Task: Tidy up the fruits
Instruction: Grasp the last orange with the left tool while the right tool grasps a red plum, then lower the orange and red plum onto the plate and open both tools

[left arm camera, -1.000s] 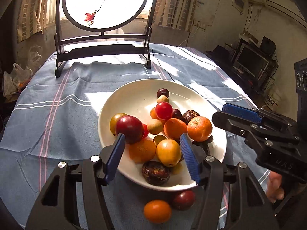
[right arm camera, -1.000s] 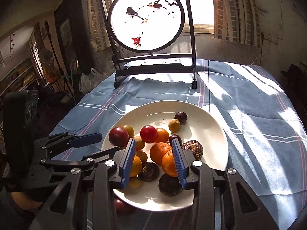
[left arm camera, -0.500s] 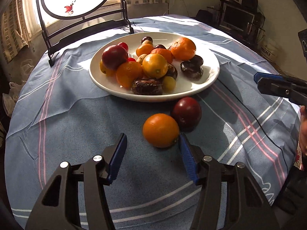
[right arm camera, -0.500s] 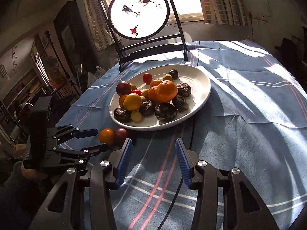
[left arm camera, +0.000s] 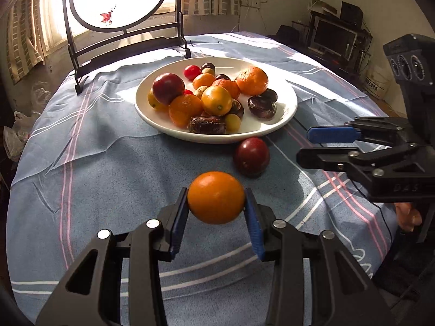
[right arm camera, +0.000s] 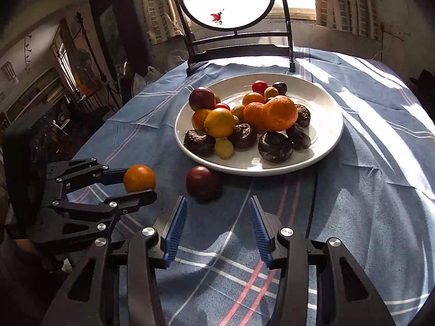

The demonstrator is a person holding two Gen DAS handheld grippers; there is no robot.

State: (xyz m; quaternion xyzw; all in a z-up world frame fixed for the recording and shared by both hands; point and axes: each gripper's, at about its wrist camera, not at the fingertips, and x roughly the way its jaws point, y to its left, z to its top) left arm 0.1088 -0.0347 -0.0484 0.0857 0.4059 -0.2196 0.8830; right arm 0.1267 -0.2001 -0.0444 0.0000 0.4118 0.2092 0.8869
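My left gripper is shut on an orange, held near the table's front; both also show in the right wrist view, the gripper and the orange. A dark red plum lies on the cloth just in front of the white plate; it shows in the right wrist view too. The plate holds several oranges, plums, dark passion fruits and small fruits. My right gripper is open and empty, a little behind and right of the plum.
A blue striped tablecloth covers the round table. A round painted screen on a black stand stands behind the plate. Furniture and a monitor sit beyond the table's right edge.
My left gripper closed on the orange, which had been lying on the cloth, and lifted it. My right gripper drew closer to the plum and stayed open.
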